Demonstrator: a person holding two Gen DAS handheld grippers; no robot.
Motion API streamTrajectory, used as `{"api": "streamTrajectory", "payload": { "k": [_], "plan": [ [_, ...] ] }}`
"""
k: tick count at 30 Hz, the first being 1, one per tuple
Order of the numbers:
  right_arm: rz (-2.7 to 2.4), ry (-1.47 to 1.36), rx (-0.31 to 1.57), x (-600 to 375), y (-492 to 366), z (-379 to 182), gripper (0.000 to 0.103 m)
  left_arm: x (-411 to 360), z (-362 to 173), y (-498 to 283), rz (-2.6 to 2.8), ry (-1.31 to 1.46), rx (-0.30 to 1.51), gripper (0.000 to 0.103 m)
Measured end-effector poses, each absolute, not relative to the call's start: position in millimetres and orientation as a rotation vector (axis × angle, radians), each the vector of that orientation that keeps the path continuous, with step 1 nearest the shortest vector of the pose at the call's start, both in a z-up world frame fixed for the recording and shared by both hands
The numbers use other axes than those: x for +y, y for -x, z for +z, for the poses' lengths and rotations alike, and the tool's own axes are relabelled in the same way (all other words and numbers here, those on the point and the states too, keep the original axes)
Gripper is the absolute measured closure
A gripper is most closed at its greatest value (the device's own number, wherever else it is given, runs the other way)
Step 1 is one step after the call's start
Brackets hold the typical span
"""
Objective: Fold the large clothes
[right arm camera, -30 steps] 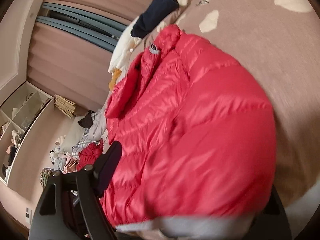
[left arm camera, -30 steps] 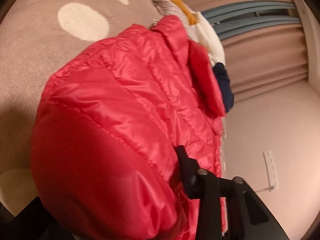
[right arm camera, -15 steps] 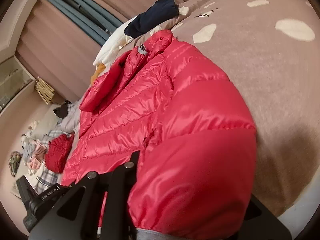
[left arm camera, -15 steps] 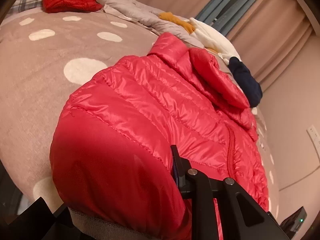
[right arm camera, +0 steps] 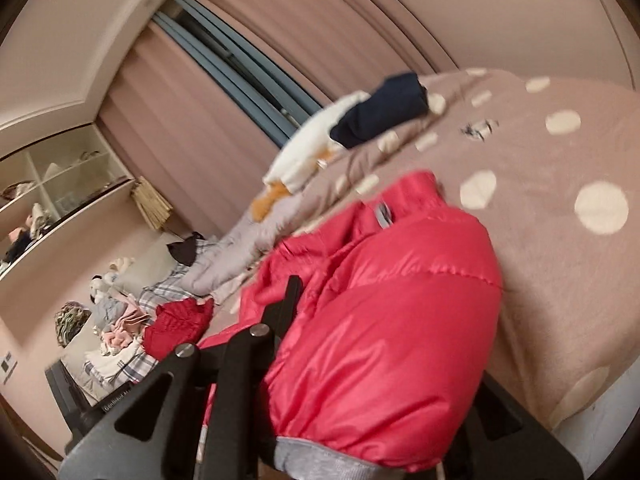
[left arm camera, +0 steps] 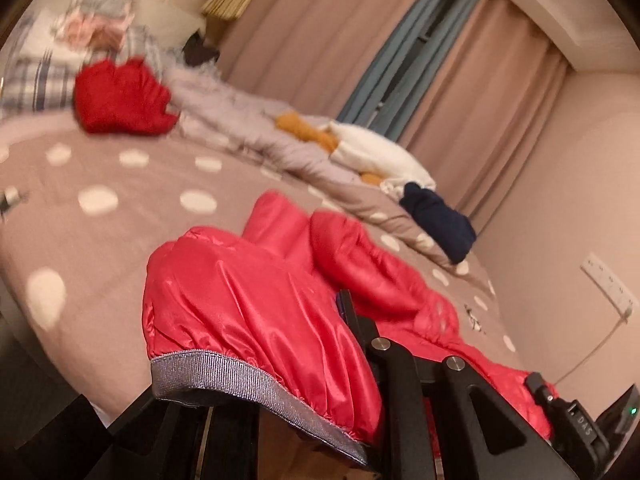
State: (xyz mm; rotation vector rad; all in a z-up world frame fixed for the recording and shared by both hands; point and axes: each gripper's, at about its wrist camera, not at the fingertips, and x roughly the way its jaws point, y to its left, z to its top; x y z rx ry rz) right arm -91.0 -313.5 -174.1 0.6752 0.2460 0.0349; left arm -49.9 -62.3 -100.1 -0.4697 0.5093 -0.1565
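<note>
Left wrist: both tongs clamp red jacket.

Red jacket hides both grippers' jaws.

The letters "DAS" are being shown on a small black device body; a partly legible "GenRobot" is being shown on a black housing.

Warm dim light, motion blur, fisheye warp.
</note>
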Motion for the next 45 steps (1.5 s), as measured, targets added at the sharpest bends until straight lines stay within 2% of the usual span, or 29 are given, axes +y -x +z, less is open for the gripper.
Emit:
{"api": "streamTrajectory", "payload": {
  "k": [5, 13, 24, 35, 45],
  "plan": [
    [0.018, -0.614, 0.182, -308.6, 118.4, -154.0, 0.088, -74.7, -73.0, 72.9, -0.182, 0.376, 0.434, 0.085],
    [0.003, -0.593, 0.134, -317.0, 140.6, -143.9, 0.087, -89.3, -67.1, 91.5, -0.216, 0.313, 0.325, 0.085],
    [0.019, -0.574, 0.055, -322.4, 164.2, -136.1, 0.085, -87.6, -58.0, 105.7, -0.235, 0.275, 0.275, 0.085],
    [-0.025, -0.633, 0.07, -324.3, 127.7, -138.3, 0.083, -98.4, -65.8, 55.7, -0.195, 0.224, 0.312, 0.085],
    [-0.107, -0.601, 0.078, -316.9, 86.4, -116.6, 0.082, -98.8, -52.7, -0.3, -0.253, 0.253, 0.339, 0.085]
  ]
}}
